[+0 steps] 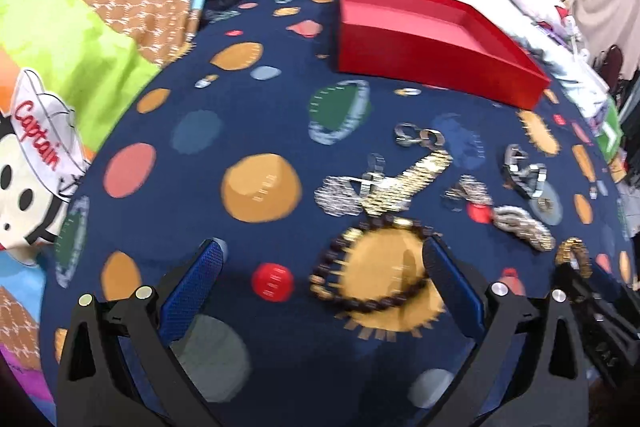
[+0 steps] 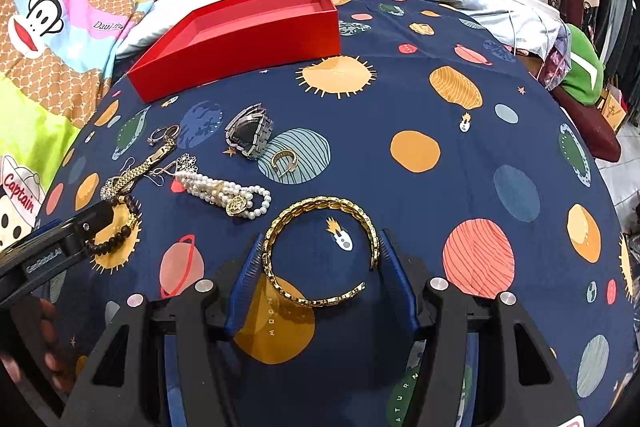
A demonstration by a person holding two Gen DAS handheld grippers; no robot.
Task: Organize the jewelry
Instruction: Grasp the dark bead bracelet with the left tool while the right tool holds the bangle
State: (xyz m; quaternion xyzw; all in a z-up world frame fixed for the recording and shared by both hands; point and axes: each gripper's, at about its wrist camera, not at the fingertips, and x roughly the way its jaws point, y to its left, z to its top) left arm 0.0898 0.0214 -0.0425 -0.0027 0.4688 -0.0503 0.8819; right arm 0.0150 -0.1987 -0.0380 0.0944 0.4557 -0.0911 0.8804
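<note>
Right tongs (image 2: 320, 247) spread wide around gold chain bracelet (image 2: 320, 251) | left tongs (image 1: 324, 259) open over dark bead bracelet (image 1: 368, 267) | red box (image 2: 240, 27) far, on planet-print bedsheet (image 2: 440, 187)

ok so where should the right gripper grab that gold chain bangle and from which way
The gold bangle lies flat on the bedspread as an open C, its gap toward the right gripper, whose open fingers flank it. Come from above and close across the two side arcs, or pinch one chain-link side through its thickness.

Gold bangle (image 2: 320, 255) — flat, open-ended
</note>
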